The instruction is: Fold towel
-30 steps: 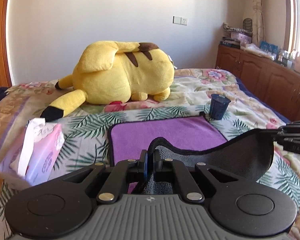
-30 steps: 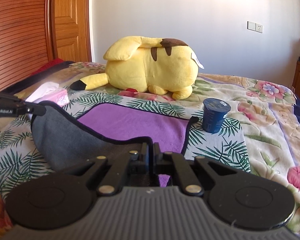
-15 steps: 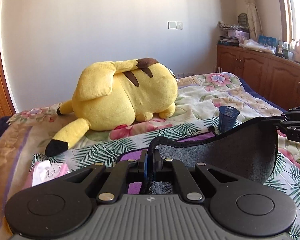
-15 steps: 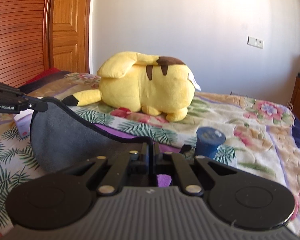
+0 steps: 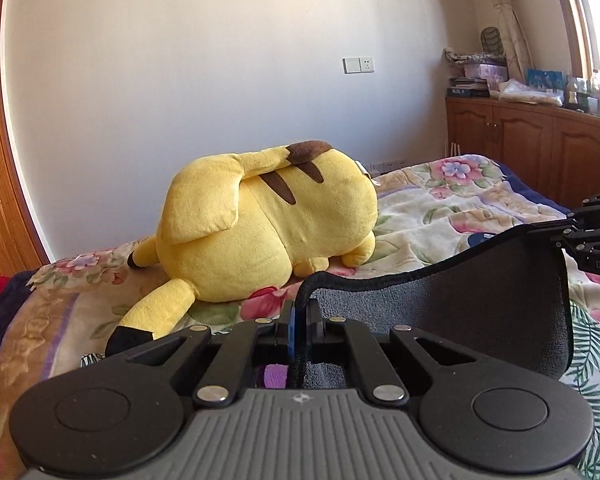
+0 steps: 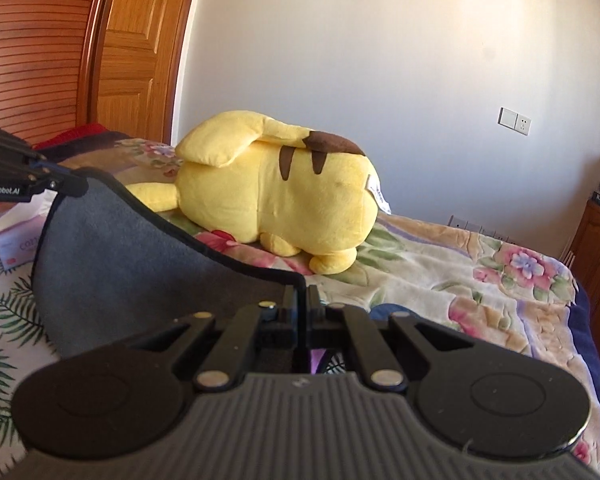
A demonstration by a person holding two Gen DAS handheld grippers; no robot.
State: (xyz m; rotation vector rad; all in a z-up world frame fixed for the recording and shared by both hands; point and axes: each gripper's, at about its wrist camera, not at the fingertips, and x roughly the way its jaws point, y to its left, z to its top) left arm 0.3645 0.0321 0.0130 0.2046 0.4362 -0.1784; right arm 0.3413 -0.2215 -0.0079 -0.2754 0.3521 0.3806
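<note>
Over the last second we had carried the near edge of the towel (image 5: 480, 312) up and forward: a second before, most of its purple face still lay flat on the bed (image 5: 452, 204), and now only its grey underside hung in front of us, with a sliver of purple showing beneath the left gripper (image 5: 299, 312). We judged that we were in the middle of the first fold, the lifted edge travelling toward the far edge, which was hidden behind the raised cloth. Our left gripper was closed tight on one corner of the piped hem, and our right gripper (image 6: 301, 300) was closed just as tight on the other corner, so the towel sagged in a shallow curve between them, clear of the bed along its upper edge. Counting, we had one towel, two grippers, one yellow plush toy (image 5: 268, 216) lying well beyond the towel, one tissue pack (image 6: 18, 236) to the left of it, and one dark blue cup (image 5: 482, 236), now nearly hidden behind the hem. We had not yet laid the edge down.
</note>
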